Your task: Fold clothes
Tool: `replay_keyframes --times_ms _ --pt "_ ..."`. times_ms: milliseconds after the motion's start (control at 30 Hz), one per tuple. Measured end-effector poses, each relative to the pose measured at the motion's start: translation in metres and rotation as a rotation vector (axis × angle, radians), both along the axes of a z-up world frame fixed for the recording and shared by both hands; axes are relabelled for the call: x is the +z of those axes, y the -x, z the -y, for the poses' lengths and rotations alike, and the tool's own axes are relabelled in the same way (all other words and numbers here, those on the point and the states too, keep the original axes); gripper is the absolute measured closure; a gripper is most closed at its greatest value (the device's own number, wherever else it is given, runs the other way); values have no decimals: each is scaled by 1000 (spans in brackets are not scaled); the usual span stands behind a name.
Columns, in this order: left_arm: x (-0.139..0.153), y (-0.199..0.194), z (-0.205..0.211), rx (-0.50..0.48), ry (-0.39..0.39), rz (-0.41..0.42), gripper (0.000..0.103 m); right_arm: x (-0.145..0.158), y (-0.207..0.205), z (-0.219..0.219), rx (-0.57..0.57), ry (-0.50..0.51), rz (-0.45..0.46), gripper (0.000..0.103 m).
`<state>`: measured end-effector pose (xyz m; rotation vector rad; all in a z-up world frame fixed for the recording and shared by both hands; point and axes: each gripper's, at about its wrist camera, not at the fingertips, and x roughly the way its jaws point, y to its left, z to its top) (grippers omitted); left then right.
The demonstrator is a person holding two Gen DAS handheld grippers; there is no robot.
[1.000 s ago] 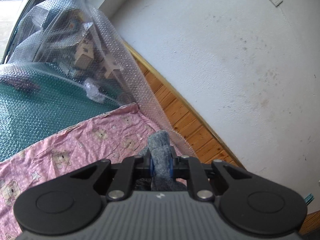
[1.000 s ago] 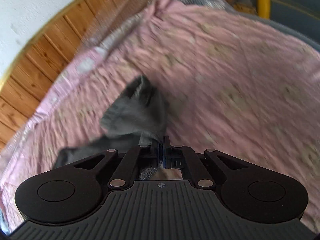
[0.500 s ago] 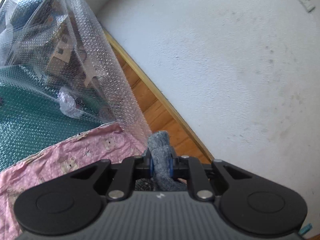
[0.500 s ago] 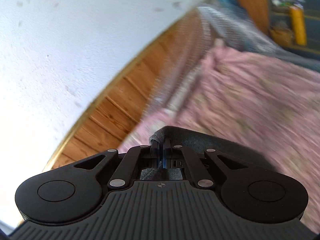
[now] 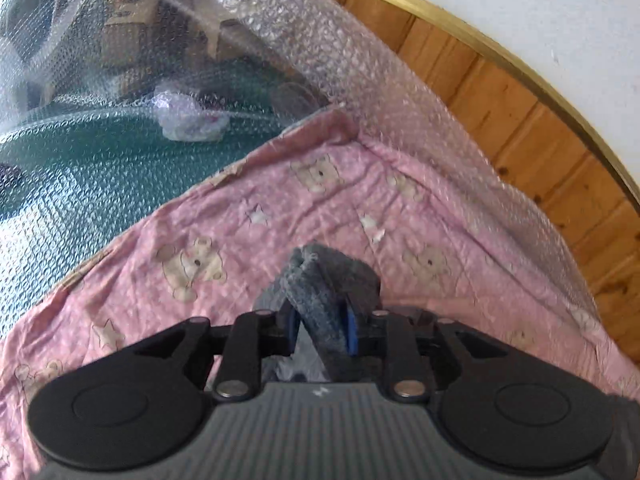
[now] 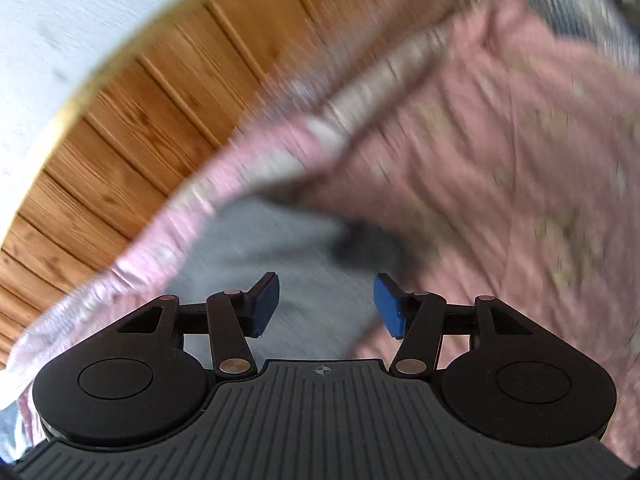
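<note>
A grey knitted garment [image 5: 326, 280] is bunched between the blue pads of my left gripper [image 5: 322, 326], which is shut on it just above the pink teddy-bear sheet [image 5: 224, 240]. In the right wrist view the same grey garment [image 6: 276, 256] lies blurred on the pink sheet [image 6: 500, 152] just ahead of my right gripper [image 6: 326, 306], whose blue pads [image 6: 266, 304] stand wide apart with nothing between them.
Bubble wrap [image 5: 360, 68] covers a green surface [image 5: 80, 168] and boxes at the back left. A wooden panelled wall [image 5: 520, 120] with a gold trim runs along the sheet's far edge; it also shows in the right wrist view [image 6: 172, 92].
My right gripper has opened and let go of the grey garment, which now lies on the sheet. My left gripper has tilted down toward the sheet, still shut on the garment.
</note>
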<state>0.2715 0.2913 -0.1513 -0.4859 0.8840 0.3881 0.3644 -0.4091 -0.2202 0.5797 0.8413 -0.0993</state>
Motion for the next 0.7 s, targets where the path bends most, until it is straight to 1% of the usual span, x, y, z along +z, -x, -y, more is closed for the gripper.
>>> replay_keyframes --times_ms 33,100,167,200,233,267,300,400,433,467,533,567,600,633,667,700 --pt "-1 4 4 0 -5 -12 81 -8 -3 3 -11 -1 -3 46" --pt "-3 11 11 -1 -16 -35 81 -20 -13 4 -63 54 -12 43" --pt "-1 10 11 2 -28 -33 81 -27 -23 1 -56 71 -14 43" --pt "0 7 10 -3 -32 -32 81 -29 -28 0 -50 77 -15 51" --pt "1 2 8 -11 -42 -32 81 -27 -31 -3 -24 82 3 66" --pt "2 -3 6 -19 -55 -33 81 -22 -33 -3 15 78 33 95" --pt "3 -9 4 -27 -67 -34 81 -13 -31 -4 38 80 80 95" --pt "9 -25 -3 -33 -98 -7 82 42 -8 -7 45 172 293 95" --pt "11 -30 -5 -34 -108 3 82 64 5 -17 65 272 365 95" --pt "12 -34 -6 -37 -113 3 82 81 18 -32 102 399 420 95" --pt "9 -42 -6 -49 -119 -11 82 86 34 -58 233 639 453 95" --pt "6 -46 -4 -58 -121 -26 82 73 36 -66 313 724 411 93" --pt "2 -49 -2 -66 -120 -42 82 51 32 -64 364 721 300 89" --pt "-3 -51 0 -74 -117 -58 82 26 27 -58 405 695 174 83" --pt "-5 -51 2 -81 -116 -66 82 2 22 -53 444 668 48 79" --pt "-6 -51 4 -87 -114 -72 82 -10 25 -45 416 604 -8 76"
